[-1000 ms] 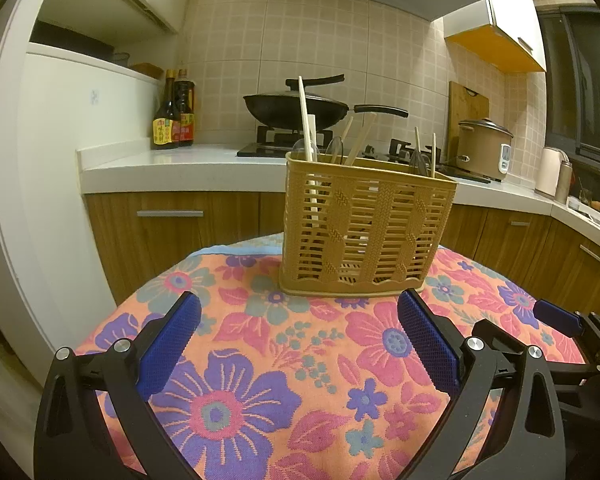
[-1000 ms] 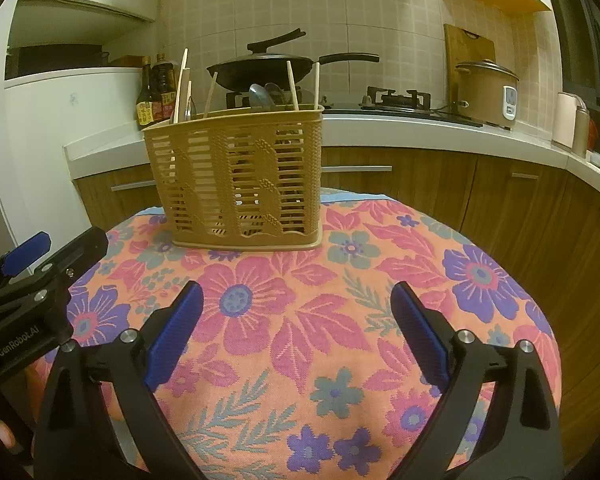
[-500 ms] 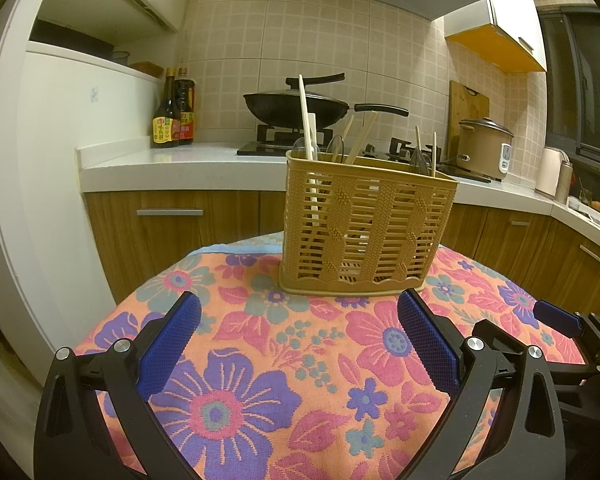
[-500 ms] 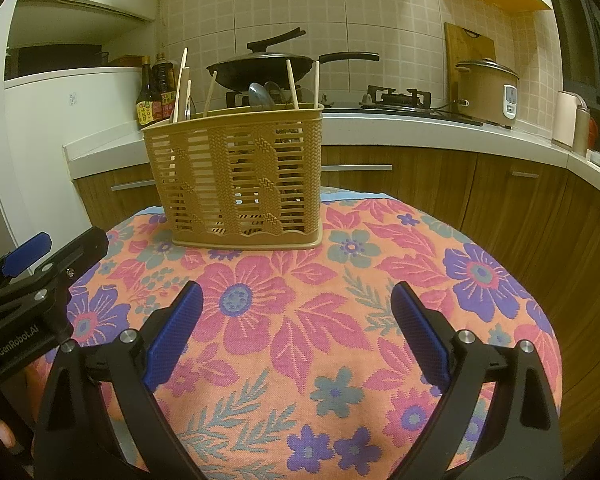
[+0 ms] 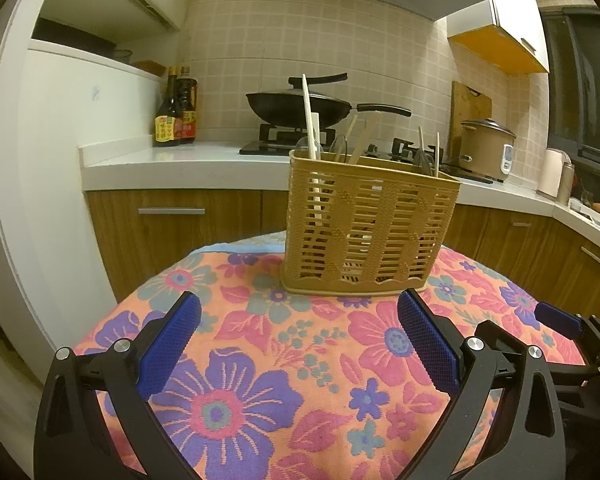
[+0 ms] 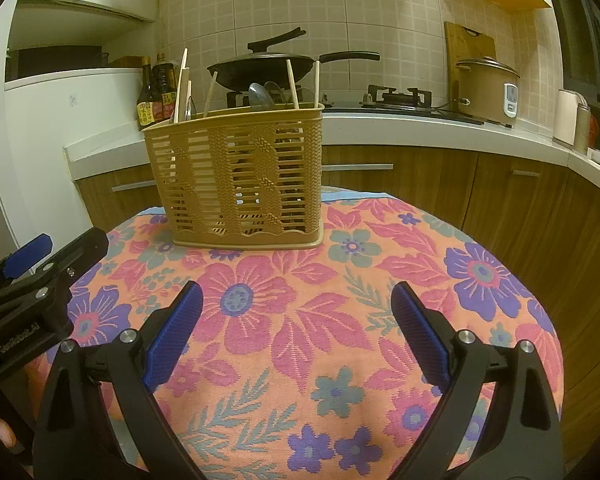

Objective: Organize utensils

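Observation:
A tan slatted utensil basket stands upright at the far side of a round table covered with a flowered cloth. Chopsticks and spoons stick up out of it. My left gripper hovers open over the near cloth, nothing between its blue pads. My right gripper is also open and empty, a little short of the basket. Each gripper shows at the edge of the other's view.
Behind the table runs a white counter with wooden cabinets below. A black wok sits on the stove, sauce bottles to the left, a rice cooker to the right.
Both views have crept slightly toward the basket. The grippers stay open and the basket has not moved.

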The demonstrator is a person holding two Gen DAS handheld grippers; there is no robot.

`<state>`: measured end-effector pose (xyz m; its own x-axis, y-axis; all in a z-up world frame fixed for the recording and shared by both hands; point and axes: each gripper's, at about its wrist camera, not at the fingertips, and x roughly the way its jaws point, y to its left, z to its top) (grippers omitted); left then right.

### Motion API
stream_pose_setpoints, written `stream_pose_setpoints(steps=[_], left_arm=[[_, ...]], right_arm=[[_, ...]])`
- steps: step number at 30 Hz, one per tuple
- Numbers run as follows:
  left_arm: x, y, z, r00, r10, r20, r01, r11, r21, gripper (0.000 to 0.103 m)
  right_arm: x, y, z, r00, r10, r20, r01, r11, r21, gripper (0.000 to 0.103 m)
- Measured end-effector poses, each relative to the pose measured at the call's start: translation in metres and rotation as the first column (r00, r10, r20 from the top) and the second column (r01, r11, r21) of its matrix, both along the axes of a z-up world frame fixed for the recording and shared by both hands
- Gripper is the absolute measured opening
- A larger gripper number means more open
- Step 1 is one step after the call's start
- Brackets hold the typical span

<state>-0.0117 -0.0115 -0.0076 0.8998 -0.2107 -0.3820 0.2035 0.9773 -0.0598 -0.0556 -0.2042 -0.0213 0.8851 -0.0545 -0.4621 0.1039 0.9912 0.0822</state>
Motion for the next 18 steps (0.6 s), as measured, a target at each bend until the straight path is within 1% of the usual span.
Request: stream_pose_setpoints(steps=[18], left_arm=[[-0.0001,0.0008,0.0005,1.000,0.005,-0.004,-0.005,1.000,0.002,0.095]], right_arm=[[-0.0001,0.0002,0.0000,1.000,-0.001,-0.001,0.001,1.000,0.000,0.090]])
